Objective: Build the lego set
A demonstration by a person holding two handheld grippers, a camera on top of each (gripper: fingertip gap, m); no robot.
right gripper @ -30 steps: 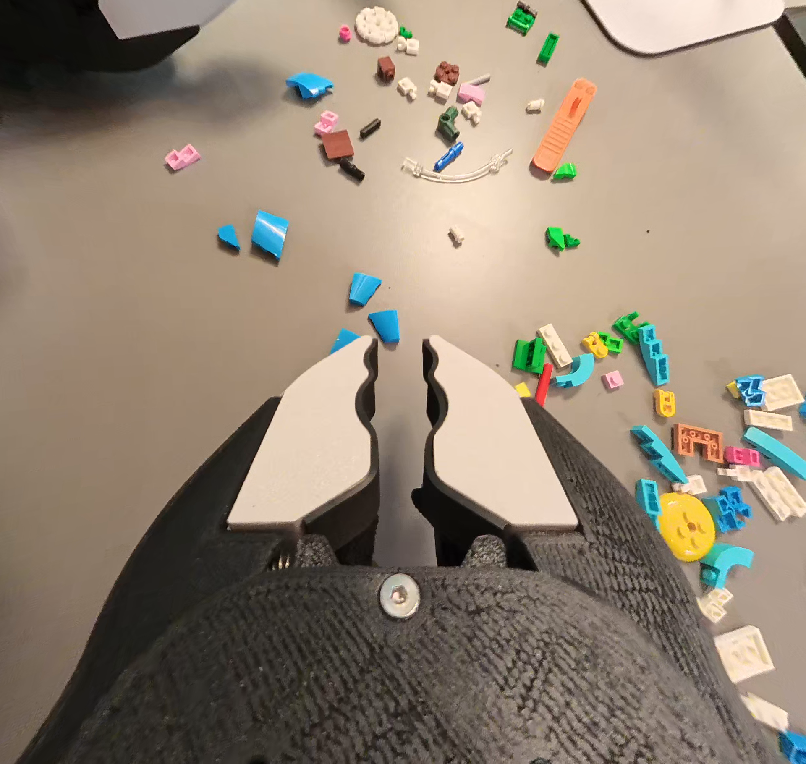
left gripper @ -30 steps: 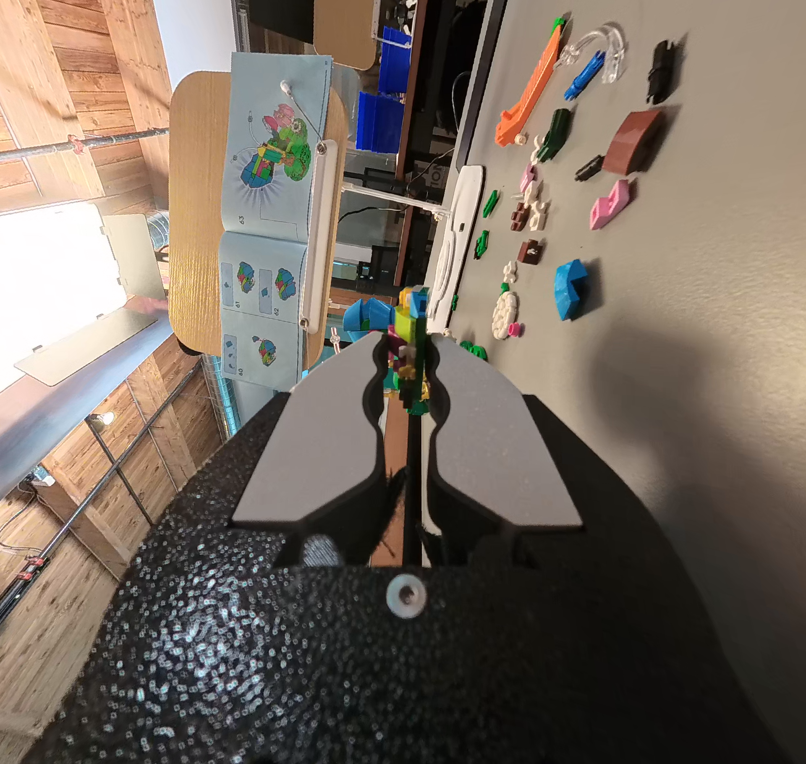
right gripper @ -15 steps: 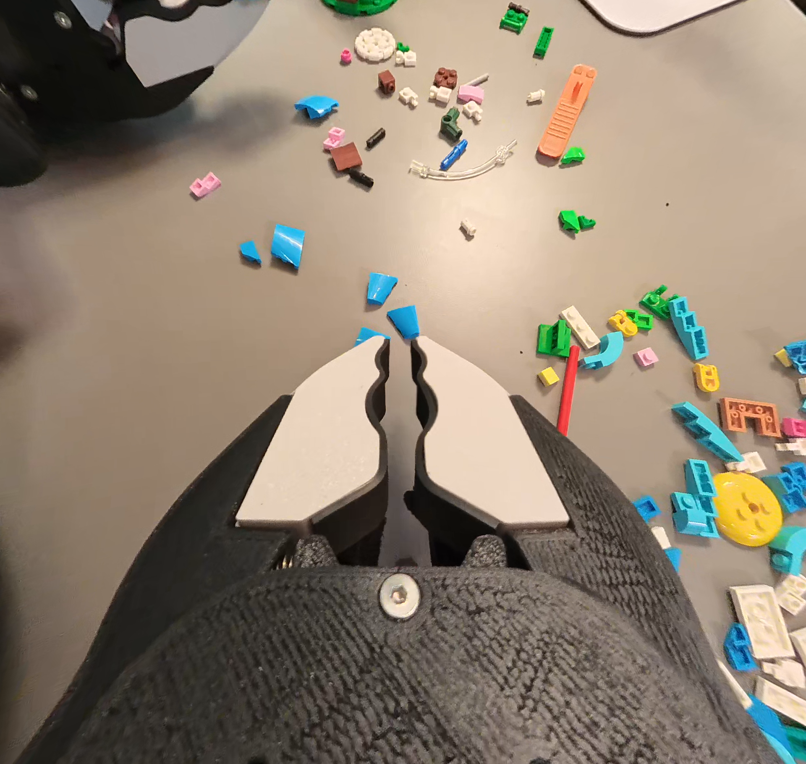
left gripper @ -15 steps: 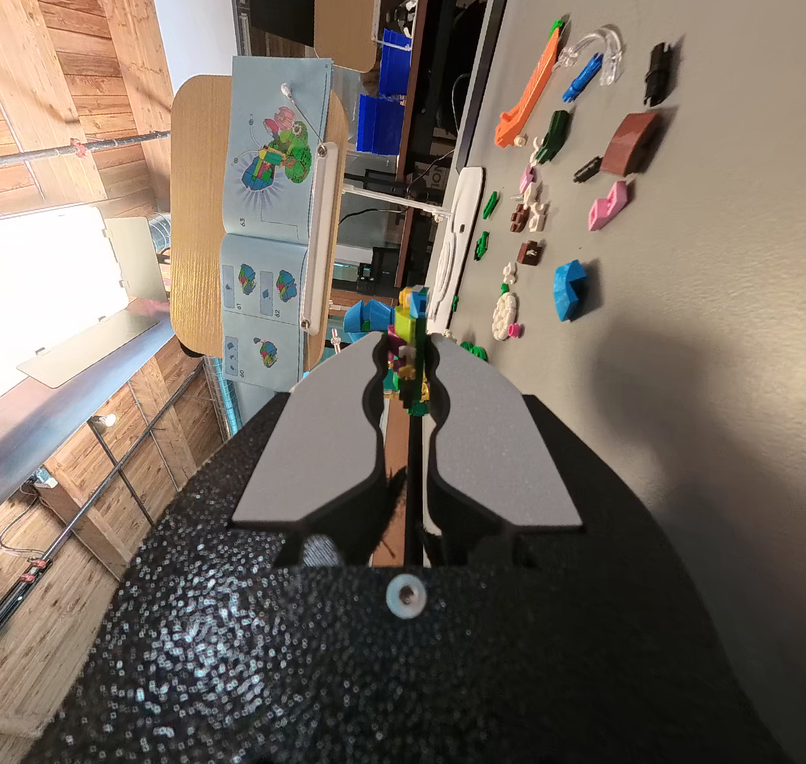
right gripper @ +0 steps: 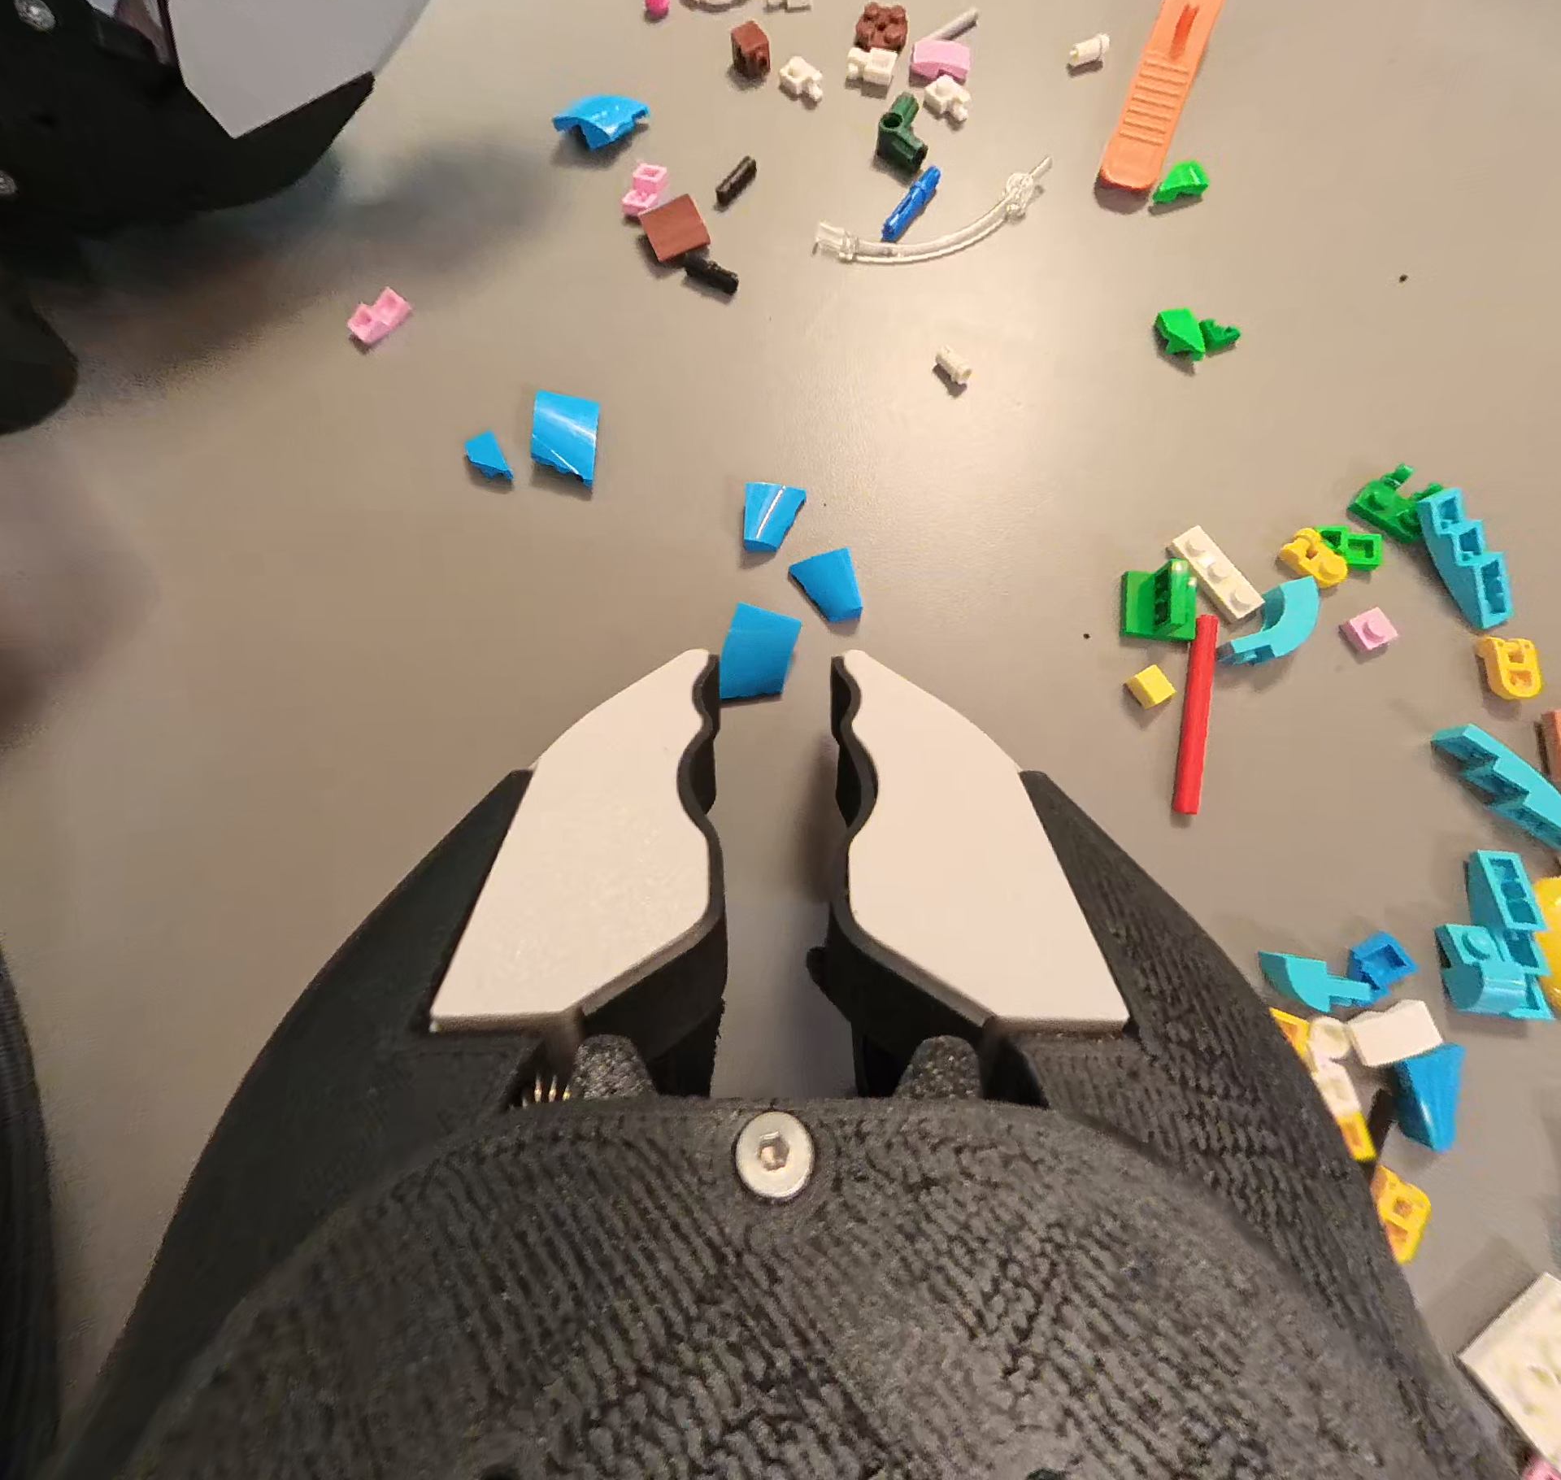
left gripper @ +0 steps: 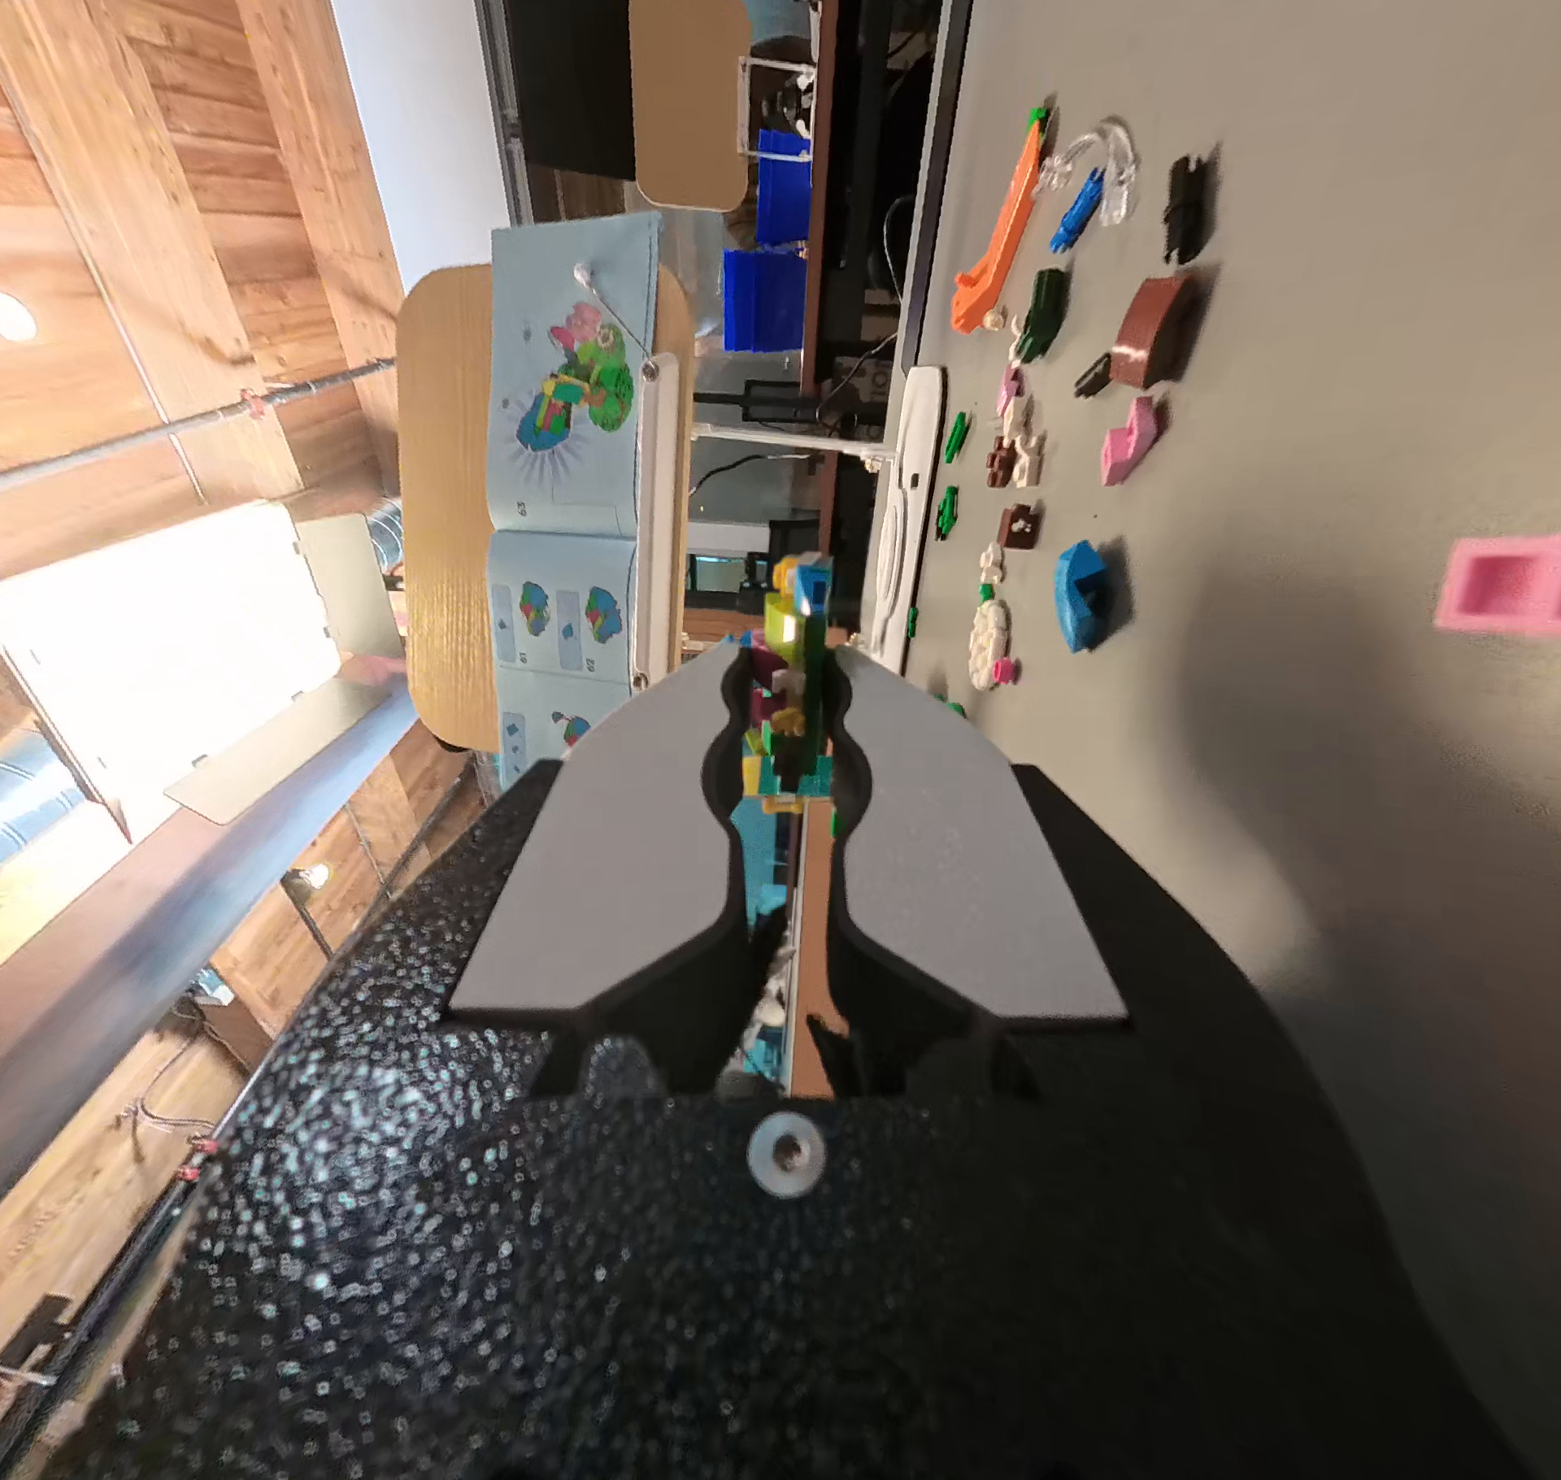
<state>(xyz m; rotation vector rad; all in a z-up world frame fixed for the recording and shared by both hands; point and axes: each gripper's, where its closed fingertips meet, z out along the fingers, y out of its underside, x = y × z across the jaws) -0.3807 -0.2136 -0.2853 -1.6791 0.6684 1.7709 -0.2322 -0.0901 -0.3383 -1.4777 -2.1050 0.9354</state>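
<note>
My left gripper [left gripper: 785,666] is shut on a small multi-coloured lego assembly [left gripper: 794,637] and holds it above the grey table [left gripper: 1309,763]. It also shows in the right wrist view [right gripper: 169,45], at the top left. My right gripper [right gripper: 773,666] is open just above the table. A blue wedge piece [right gripper: 756,649] lies at its fingertips, close to the left finger. Two more blue wedges [right gripper: 773,514] [right gripper: 828,582] lie just beyond it. A larger blue curved piece [right gripper: 564,434] and a small blue one [right gripper: 487,455] lie to the left.
Loose pieces lie ahead, with an orange brick separator [right gripper: 1166,79], a clear tube [right gripper: 929,231] and a brown tile [right gripper: 673,227]. A red rod [right gripper: 1195,713] and a dense pile of turquoise, green and yellow pieces [right gripper: 1478,932] lie at the right. An open instruction booklet [left gripper: 574,459] stands on a wooden holder. The tips of one gripper are about 20 centimetres away from the tips of the other. The left gripper is farther from the larger blue curved piece [right gripper: 564,434], some 12 centimetres, than the right, some 8 centimetres.
My right gripper closed nearly shut, then opened wider, and moved forward and lower to the blue wedges. My left gripper kept its hold and shifted slightly.
</note>
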